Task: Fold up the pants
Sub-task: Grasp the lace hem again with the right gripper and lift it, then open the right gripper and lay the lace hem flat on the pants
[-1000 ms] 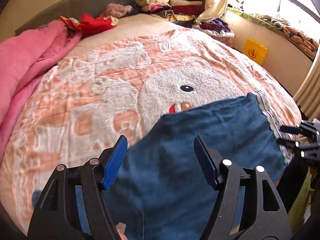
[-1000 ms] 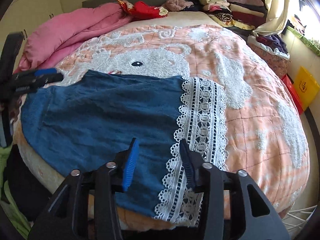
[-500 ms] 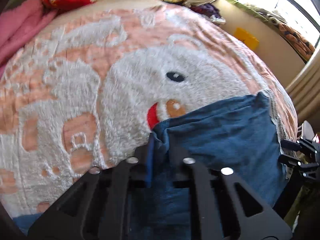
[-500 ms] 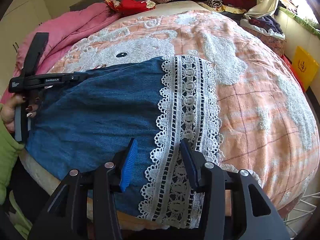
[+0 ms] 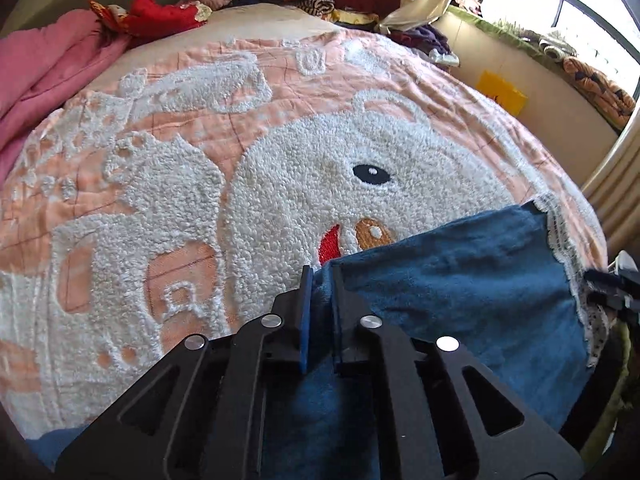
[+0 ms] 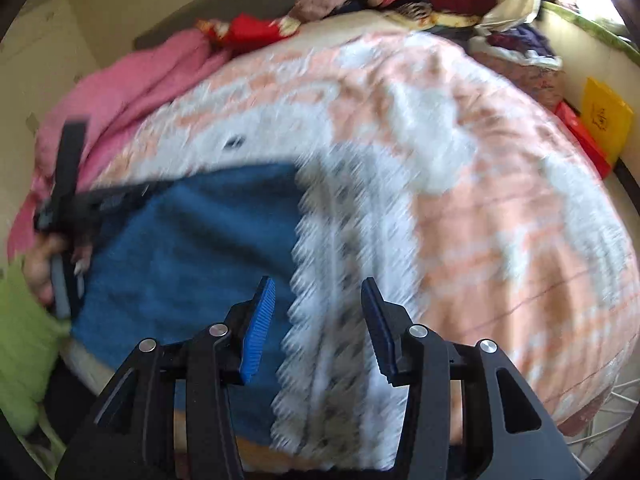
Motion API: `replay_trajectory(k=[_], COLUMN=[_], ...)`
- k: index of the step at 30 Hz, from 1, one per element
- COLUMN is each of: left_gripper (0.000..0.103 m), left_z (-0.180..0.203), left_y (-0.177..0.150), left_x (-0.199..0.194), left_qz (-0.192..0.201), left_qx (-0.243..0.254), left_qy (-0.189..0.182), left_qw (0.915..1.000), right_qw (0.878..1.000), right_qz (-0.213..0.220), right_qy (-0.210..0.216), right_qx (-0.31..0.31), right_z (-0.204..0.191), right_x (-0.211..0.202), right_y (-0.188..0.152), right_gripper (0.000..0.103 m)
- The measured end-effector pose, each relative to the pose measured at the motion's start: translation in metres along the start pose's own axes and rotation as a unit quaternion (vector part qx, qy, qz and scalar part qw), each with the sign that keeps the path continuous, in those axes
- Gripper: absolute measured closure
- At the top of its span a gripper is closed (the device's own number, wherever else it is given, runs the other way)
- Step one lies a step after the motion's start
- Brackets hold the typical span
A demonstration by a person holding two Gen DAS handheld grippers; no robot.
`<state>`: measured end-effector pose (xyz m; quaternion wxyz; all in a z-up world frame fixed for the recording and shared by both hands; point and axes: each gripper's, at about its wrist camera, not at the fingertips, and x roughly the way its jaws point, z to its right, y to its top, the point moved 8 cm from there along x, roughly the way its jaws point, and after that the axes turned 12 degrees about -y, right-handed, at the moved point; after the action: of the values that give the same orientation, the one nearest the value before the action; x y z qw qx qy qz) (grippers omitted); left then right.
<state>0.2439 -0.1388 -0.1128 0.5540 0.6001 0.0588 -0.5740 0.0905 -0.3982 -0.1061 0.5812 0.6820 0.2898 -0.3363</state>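
The pants lie flat on the near edge of the bed, with blue denim on one side and a white lace hem on the other. The left gripper has its jaws almost together, pinching the far corner of the denim, probably to lift this edge and carry it over for a fold. The right gripper hovers over the lace hem with its jaws moderately apart and nothing pressed between them; it seems to prepare a grip at the opposite end, so that the cloth stays straight when it is lifted.

The left wrist view shows the pinch closely, which the right wrist view cannot show. The right wrist view is blurred, but it shows the person's hand and a green sleeve behind the left gripper.
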Motion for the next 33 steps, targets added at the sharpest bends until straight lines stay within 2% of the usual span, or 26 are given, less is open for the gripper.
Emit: replay_trajectory(k=[4,8,9,10,12,14,16,18,23,26,29,33], left_gripper=[0.096,0.084,0.084,0.083,0.076,0.073,0.073,0.072,0.072,0.071,0.067,0.063], left_z=[0.0,-0.004,-0.004,-0.005,-0.01,-0.014,-0.015,-0.014,-0.01,-0.009,-0.012,-0.016], left_y=[-0.001,-0.007,-0.01,-0.014,-0.02,-0.025,-0.027,-0.026,-0.021,-0.02,-0.022,-0.022], left_x=[-0.013,-0.024,-0.025,-0.024,-0.018,-0.011,-0.008,-0.008,-0.012,-0.008,-0.006,-0.009], left_qz=[0.013,0.019,0.018,0.014,0.005,-0.005,0.0,0.005,0.019,0.018,0.018,0.022], left_qx=[-0.007,-0.006,-0.005,-0.003,-0.001,-0.006,-0.007,-0.006,-0.005,-0.002,-0.009,-0.017], left_qy=[-0.001,0.013,0.015,0.021,0.035,0.043,0.049,0.057,0.06,0.073,0.074,0.065], left_qw=[0.9999,0.9997,0.9997,0.9997,0.9994,0.9991,0.9988,0.9983,0.998,0.9972,0.9971,0.9975], right_qw=[1.0,0.998,0.998,0.997,0.996,0.996,0.997,0.997,0.996,0.999,0.999,0.999], right_qz=[0.002,-0.014,-0.018,-0.026,-0.039,-0.039,-0.035,-0.025,0.052,0.037,-0.002,0.002], right_qy=[-0.008,0.019,0.022,0.028,0.042,0.041,0.051,0.064,0.057,0.009,-0.036,-0.035], right_qx=[0.023,0.05,0.057,0.063,0.075,0.07,0.049,0.042,0.032,-0.008,-0.034,-0.006], right_z=[0.02,0.028,0.03,0.031,0.031,0.029,0.022,0.016,0.021,0.013,0.011,0.022], right_x=[0.016,0.046,0.052,0.058,0.072,0.077,0.074,0.067,0.029,0.045,0.073,0.079], right_y=[0.03,0.052,0.055,0.056,0.056,0.055,0.052,0.051,0.086,0.091,0.076,0.069], right_gripper=[0.058,0.057,0.044,0.037,0.037,0.044,0.077,0.086,0.088,0.087,0.084,0.073])
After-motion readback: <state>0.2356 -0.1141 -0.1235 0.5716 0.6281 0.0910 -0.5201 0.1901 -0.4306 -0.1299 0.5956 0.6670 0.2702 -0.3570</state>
